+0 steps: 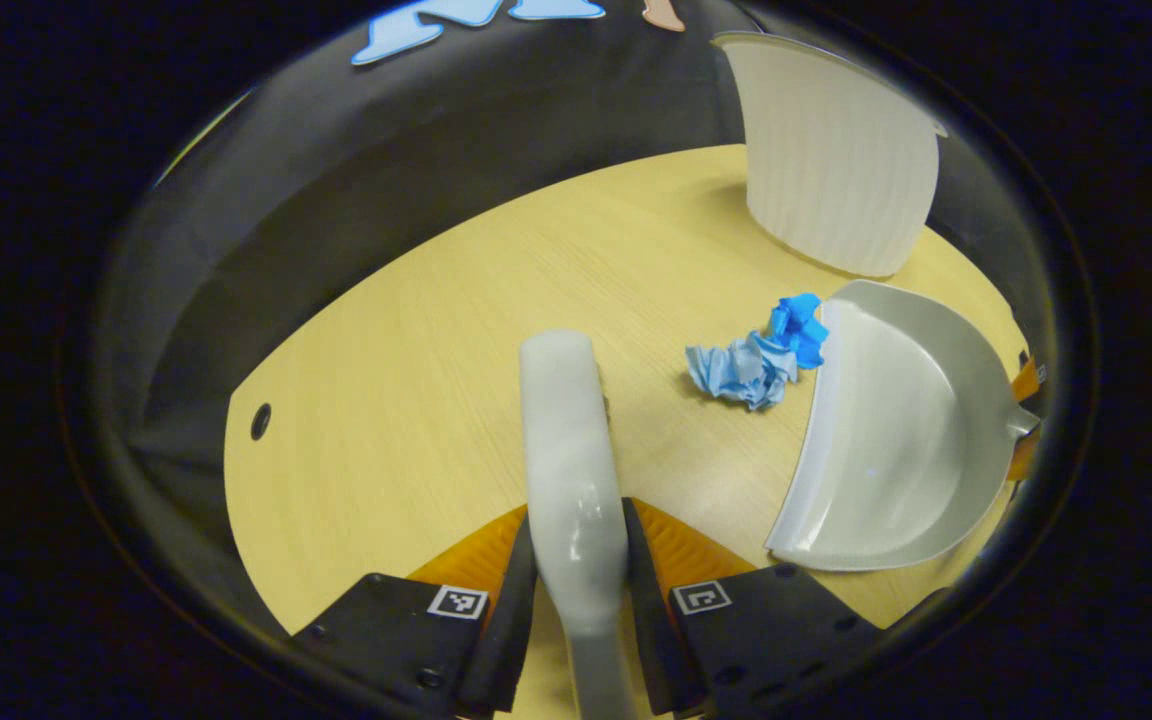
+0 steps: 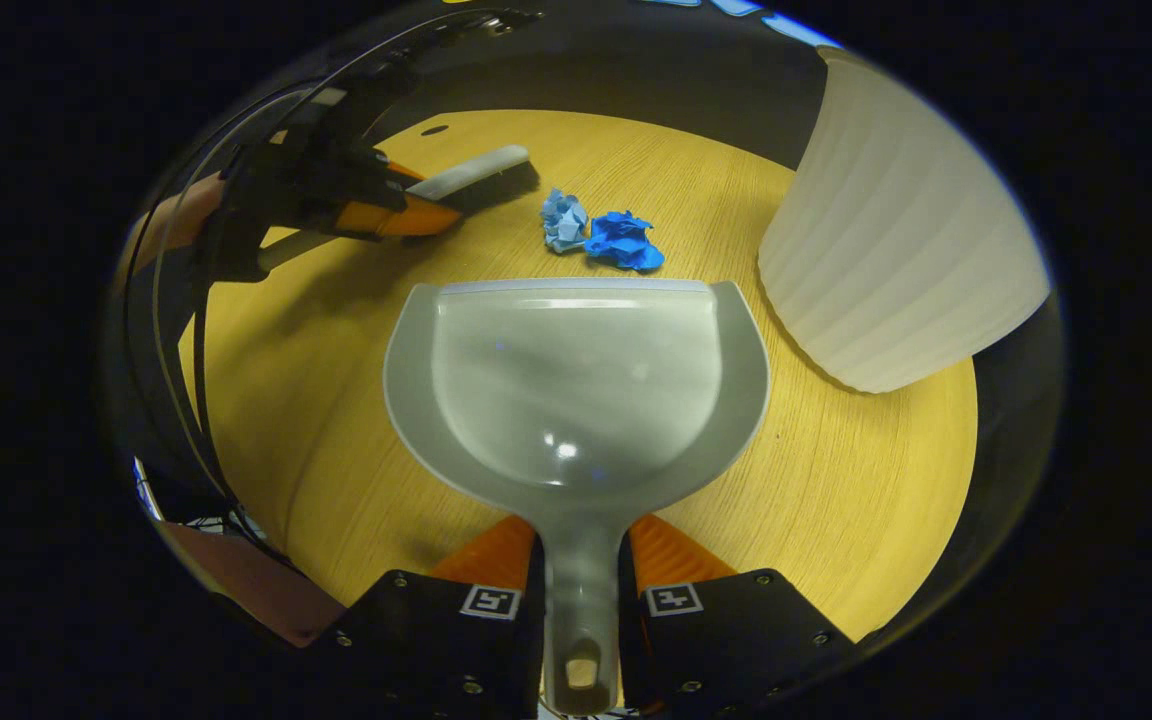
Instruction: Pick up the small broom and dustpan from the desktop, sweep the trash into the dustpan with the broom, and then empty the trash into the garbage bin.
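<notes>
My left gripper (image 1: 578, 560) is shut on the handle of the small grey broom (image 1: 568, 440), whose head points away over the wooden desktop (image 1: 406, 400). My right gripper (image 2: 581, 585) is shut on the handle of the grey dustpan (image 2: 576, 380), which lies flat with its lip toward two crumpled blue paper balls (image 2: 604, 232). In the left gripper view the paper balls (image 1: 761, 358) lie right at the lip of the dustpan (image 1: 896, 440), to the right of the broom head. The right gripper view shows the left gripper (image 2: 406, 212) with the broom (image 2: 471, 172) to the left of the paper.
A white ribbed garbage bin (image 1: 836, 165) stands at the far side of the desk beyond the dustpan, and looms at the right in the right gripper view (image 2: 896, 250). A small round hole (image 1: 260, 421) sits in the desktop at the left. A hand (image 2: 176, 215) holds the left gripper.
</notes>
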`<action>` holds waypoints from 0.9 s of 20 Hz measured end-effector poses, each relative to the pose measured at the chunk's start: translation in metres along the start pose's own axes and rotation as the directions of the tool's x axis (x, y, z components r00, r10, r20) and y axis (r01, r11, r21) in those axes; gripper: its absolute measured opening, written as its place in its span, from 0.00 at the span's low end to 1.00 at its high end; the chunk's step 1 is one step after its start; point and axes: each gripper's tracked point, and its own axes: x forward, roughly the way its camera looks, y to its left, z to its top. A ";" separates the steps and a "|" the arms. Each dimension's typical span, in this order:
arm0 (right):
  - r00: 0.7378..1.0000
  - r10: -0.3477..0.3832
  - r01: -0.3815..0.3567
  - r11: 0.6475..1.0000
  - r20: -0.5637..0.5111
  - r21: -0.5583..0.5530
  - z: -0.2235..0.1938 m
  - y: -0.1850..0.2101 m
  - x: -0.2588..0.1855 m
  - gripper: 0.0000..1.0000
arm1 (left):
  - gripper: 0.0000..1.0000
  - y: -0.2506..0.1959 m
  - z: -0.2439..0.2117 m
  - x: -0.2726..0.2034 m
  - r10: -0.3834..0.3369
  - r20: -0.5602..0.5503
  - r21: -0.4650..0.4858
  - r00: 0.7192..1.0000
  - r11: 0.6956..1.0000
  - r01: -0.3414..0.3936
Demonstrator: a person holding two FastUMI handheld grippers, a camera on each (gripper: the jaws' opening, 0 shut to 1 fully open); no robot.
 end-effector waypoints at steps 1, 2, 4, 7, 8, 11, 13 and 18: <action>1.000 0.003 -0.003 1.000 0.000 -0.009 0.000 -0.003 -0.001 0.31 | 0.53 -0.003 0.007 0.004 -0.014 0.007 0.018 1.000 1.000 0.014; 1.000 0.008 -0.008 1.000 -0.004 -0.013 0.000 -0.007 -0.002 0.31 | 0.53 -0.007 0.014 0.008 -0.032 0.012 0.035 0.999 0.999 0.032; 1.000 0.025 -0.025 0.999 -0.007 -0.026 0.001 -0.012 -0.002 0.31 | 0.53 -0.015 0.027 0.012 -0.072 0.026 0.080 0.997 0.994 0.069; 0.999 0.033 -0.034 0.997 -0.008 -0.068 0.002 -0.022 -0.002 0.31 | 0.56 -0.033 0.041 0.025 -0.147 0.027 0.146 0.989 0.979 0.141; 0.999 0.035 -0.035 0.997 -0.008 -0.075 0.002 -0.024 -0.002 0.31 | 0.53 -0.039 0.046 0.028 -0.173 0.021 0.171 0.985 0.971 0.167; 0.999 0.048 -0.048 0.996 0.000 -0.074 0.004 -0.023 -0.003 0.31 | 0.53 -0.057 0.051 0.037 -0.236 0.007 0.244 0.972 0.943 0.227; 0.999 0.052 -0.052 0.996 0.004 -0.074 0.005 -0.023 -0.003 0.31 | 0.56 -0.069 0.053 0.036 -0.285 -0.005 0.271 0.959 0.922 0.275; 0.998 0.056 -0.054 0.994 0.015 -0.094 0.002 -0.024 -0.003 0.31 | 0.50 -0.105 0.053 0.022 -0.390 -0.024 0.265 0.921 0.886 0.382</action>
